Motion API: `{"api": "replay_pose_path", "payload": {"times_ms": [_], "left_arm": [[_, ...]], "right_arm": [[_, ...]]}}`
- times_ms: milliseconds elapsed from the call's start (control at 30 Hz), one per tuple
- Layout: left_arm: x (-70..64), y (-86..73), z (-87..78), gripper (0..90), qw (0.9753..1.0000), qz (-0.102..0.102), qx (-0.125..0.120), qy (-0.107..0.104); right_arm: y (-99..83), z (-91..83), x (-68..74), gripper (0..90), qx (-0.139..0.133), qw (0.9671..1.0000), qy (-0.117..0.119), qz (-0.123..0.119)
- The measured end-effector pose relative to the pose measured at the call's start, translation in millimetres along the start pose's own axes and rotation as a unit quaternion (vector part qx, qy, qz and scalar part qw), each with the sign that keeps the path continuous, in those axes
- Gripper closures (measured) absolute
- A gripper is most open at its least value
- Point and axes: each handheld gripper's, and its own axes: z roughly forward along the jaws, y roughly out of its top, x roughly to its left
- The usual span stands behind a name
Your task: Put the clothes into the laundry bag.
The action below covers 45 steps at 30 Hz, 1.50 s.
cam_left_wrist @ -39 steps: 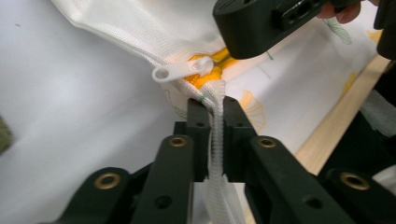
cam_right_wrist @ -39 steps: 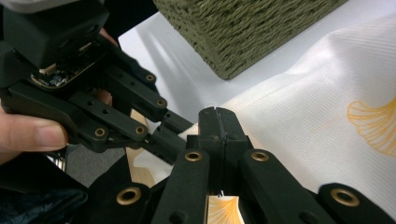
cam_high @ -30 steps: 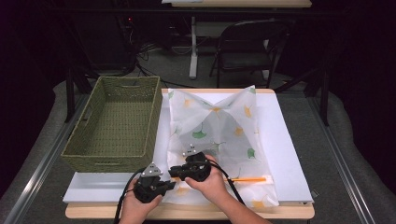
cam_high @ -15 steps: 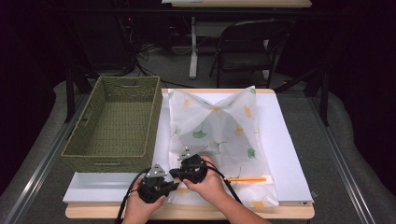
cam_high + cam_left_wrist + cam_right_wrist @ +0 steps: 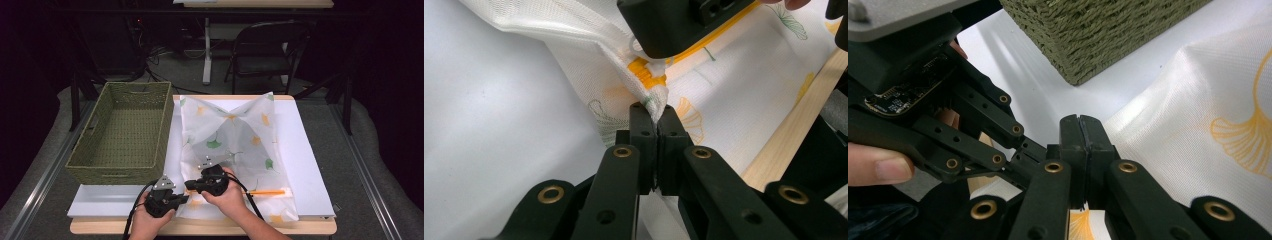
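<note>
A white mesh bag (image 5: 235,145) printed with green and orange leaves lies on the table, with an orange zipper (image 5: 265,192) along its near edge. My left gripper (image 5: 184,198) is shut on the bag's near-left corner (image 5: 659,97), just below the zipper's end (image 5: 646,72). My right gripper (image 5: 190,186) points left over that corner. In the left gripper view, the right gripper (image 5: 651,50) is shut on the white zipper pull (image 5: 636,47). In its own view the right gripper (image 5: 1080,122) has its jaws pressed together, with the left gripper (image 5: 923,100) close beside it.
An empty green woven basket (image 5: 125,130) stands left of the bag, and its corner (image 5: 1088,35) is close to the grippers. A white board (image 5: 310,165) covers the wooden table. A folding chair (image 5: 265,50) stands beyond the far edge.
My left gripper has edged up and right to the bag's corner beside the right gripper. The right gripper has hardly moved.
</note>
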Motion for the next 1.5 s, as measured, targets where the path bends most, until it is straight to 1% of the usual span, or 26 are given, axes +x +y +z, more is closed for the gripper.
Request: {"api": "replay_pose_path", "payload": {"times_ms": [100, 200, 300, 333, 367, 400, 433, 500, 533, 567, 633, 700, 733, 833, 900, 933, 1000, 1033, 1067, 1133, 1167, 1200, 1267, 1333, 1400, 1500], "left_arm": [[0.0, -0.7, 0.1, 88.7, 1.0, -0.005, 0.001, -0.001], [0.7, -0.8, 0.2, 88.7, 1.0, -0.002, 0.003, -0.002], [1.9, -1.7, 1.4, 87.0, 0.9999, -0.008, 0.002, -0.011], [2.0, -2.0, 1.8, 84.0, 0.9998, -0.014, 0.002, -0.016], [2.7, -1.9, 1.6, 78.6, 0.9996, -0.017, 0.002, -0.021], [2.9, -1.5, 0.7, 72.7, 0.9996, -0.022, 0.0, -0.02], [3.2, -0.8, -1.4, 69.6, 0.9995, -0.024, -0.004, -0.021], [4.6, 1.0, -6.3, 65.8, 0.999, -0.031, -0.01, -0.03], [4.6, 1.0, -6.3, 64.2, 0.999, -0.031, -0.01, -0.03], [6.4, 2.5, -8.8, 64.0, 0.9987, -0.036, -0.016, -0.033], [8.6, 3.6, -9.0, 66.4, 0.9985, -0.038, -0.014, -0.038], [8.9, 3.8, -8.5, 75.2, 0.9985, -0.039, -0.015, -0.037], [9.0, 3.9, -8.2, 79.3, 0.9986, -0.038, -0.013, -0.033], [8.3, 3.1, -9.4, 84.9, 0.999, -0.036, -0.018, -0.02], [8.4, 3.2, -10.1, 85.6, 0.9991, -0.035, -0.018, -0.018], [8.3, 3.2, -10.6, 86.3, 0.9992, -0.033, -0.019, -0.015], [8.1, 2.9, -11.6, 86.8, 0.9994, -0.027, -0.021, -0.007], [8.1, 2.9, -11.6, 86.9, 0.9994, -0.027, -0.021, -0.007], [8.1, 2.6, -12.7, 87.0, 0.9996, -0.018, -0.021, -0.002], [7.6, 2.3, -13.0, 87.1, 0.9995, -0.02, -0.023, -0.003], [8.0, 2.0, -13.7, 87.1, 0.9996, -0.018, -0.022, -0.001], [7.9, 1.7, -14.1, 87.1, 0.9996, -0.019, -0.022, 0.0], [7.9, 1.5, -14.3, 87.1, 0.9995, -0.021, -0.024, -0.002], [8.0, 2.0, -14.3, 87.2, 0.9996, -0.016, -0.025, 0.0], [7.3, 2.3, -14.9, 87.2, 0.9996, -0.016, -0.025, -0.003], [7.0, 2.1, -15.5, 87.2, 0.9995, -0.013, -0.028, -0.005]], "right_arm": [[-2.0, -0.8, -3.1, 89.8, 0.0, 0.9999, 0.009, 0.013], [-2.5, -2.8, -3.5, 90.0, 0.0, 0.9999, 0.01, 0.014], [-2.5, -4.9, -3.1, 90.0, -0.007, 0.9998, 0.01, 0.013], [-2.3, -5.3, -3.0, 90.0, -0.009, 0.9998, 0.011, 0.014], [-2.1, -5.8, -2.9, 90.0, -0.013, 0.9998, 0.009, 0.013], [-1.9, -6.2, -3.2, 90.0, -0.016, 0.9998, 0.008, 0.012], [-1.8, -6.5, -3.6, 90.0, -0.015, 0.9997, 0.008, 0.015], [-1.9, -7.0, -4.4, 90.0, -0.016, 0.9997, 0.009, 0.016], [-2.1, -7.4, -4.2, 90.0, -0.018, 0.9997, 0.009, 0.016], [-2.2, -7.9, -3.8, 90.0, -0.02, 0.9996, 0.009, 0.016], [-2.2, -8.6, -2.9, 90.0, -0.023, 0.9995, 0.012, 0.018], [-2.4, -8.9, -1.8, 90.0, -0.026, 0.9994, 0.013, 0.018], [-2.6, -9.3, -1.2, 90.0, -0.026, 0.9995, 0.011, 0.015], [-4.4, -11.3, -1.4, 90.0, -0.024, 0.9996, 0.009, 0.015], [-5.3, -12.1, -1.9, 90.0, -0.024, 0.9995, 0.009, 0.017], [-7.5, -13.2, -3.4, 90.0, -0.022, 0.9994, 0.013, 0.024], [-9.7, -13.8, -4.4, 89.9, -0.02, 0.9993, 0.017, 0.028], [-9.7, -13.8, -4.4, 89.9, -0.02, 0.9993, 0.017, 0.028], [-11.5, -13.8, -5.3, 89.2, -0.011, 0.9993, 0.021, 0.03], [-12.3, -13.6, -5.9, 87.4, -0.01, 0.9991, 0.025, 0.034], [-12.8, -11.9, -7.8, 84.0, -0.006, 0.9984, 0.038, 0.041], [-13.0, -10.9, -8.2, 83.4, -0.007, 0.9981, 0.042, 0.045], [-13.1, -9.1, -8.7, 83.0, -0.008, 0.9977, 0.046, 0.049], [-13.0, -7.1, -9.6, 81.8, -0.008, 0.9975, 0.047, 0.052], [-12.9, -5.3, -10.7, 78.2, -0.01, 0.9972, 0.047, 0.058], [-13.1, -3.2, -13.4, 75.7, -0.012, 0.9957, 0.053, 0.075]]}}
